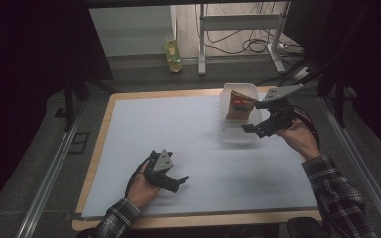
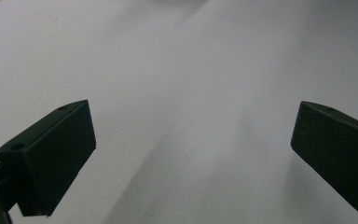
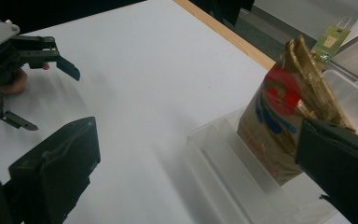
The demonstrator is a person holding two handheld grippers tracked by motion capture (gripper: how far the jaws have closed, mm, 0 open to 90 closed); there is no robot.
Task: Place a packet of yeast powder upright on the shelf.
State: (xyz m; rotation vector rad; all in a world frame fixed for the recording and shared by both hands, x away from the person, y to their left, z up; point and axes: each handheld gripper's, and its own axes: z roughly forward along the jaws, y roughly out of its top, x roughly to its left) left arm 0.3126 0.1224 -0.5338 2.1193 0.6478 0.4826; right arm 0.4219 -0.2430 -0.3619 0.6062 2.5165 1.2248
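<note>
Resting low on the white table (image 1: 178,129), left gripper (image 1: 177,181) wide and empty. Ahead of right gripper (image 1: 252,128), also wide, holding nothing: one brown packet (image 1: 239,105) standing inside one clear bin (image 1: 238,133). Probably packet already placed, only withdrawal left. Two grippers counted.

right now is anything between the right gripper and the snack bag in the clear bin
Nothing visible blocks it. The right gripper is open beside the snack bag, which stands upright in the clear bin; in the right gripper view one jaw overlaps the bag's edge. The left gripper rests far off on the white board.
</note>
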